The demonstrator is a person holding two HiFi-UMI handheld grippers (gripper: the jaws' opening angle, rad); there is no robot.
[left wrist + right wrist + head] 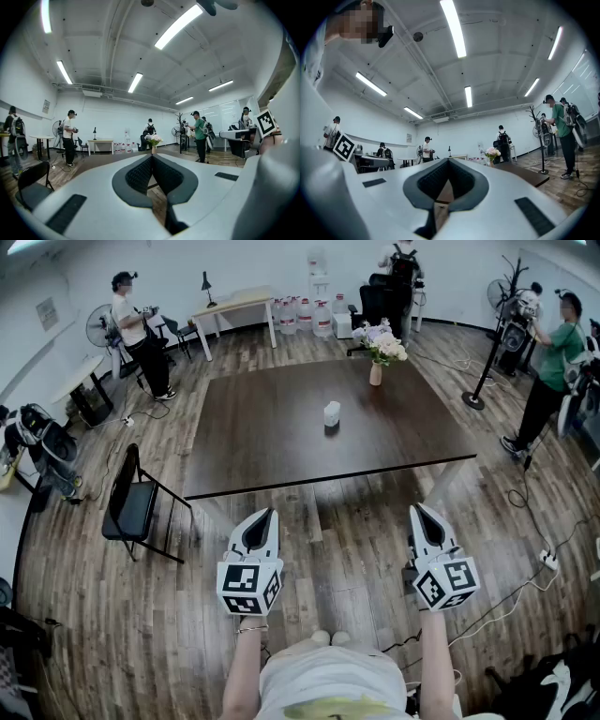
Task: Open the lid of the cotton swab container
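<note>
A small white cotton swab container [332,412] stands near the middle of the dark table [262,437], far ahead of both grippers. My left gripper [271,512] is held over the floor short of the table's near edge, jaws shut with nothing between them. My right gripper [415,506] hangs level with it to the right, also shut and empty. In the left gripper view the left gripper [152,156] has its tips meeting; in the right gripper view the right gripper [448,160] does too. The container is hidden in both gripper views.
A vase of flowers [379,351] stands at the table's far side. A black folding chair [131,502] sits left of the table. Several people stand around the room, one at the right [555,367]. Cables and a power strip [547,560] lie on the floor at right.
</note>
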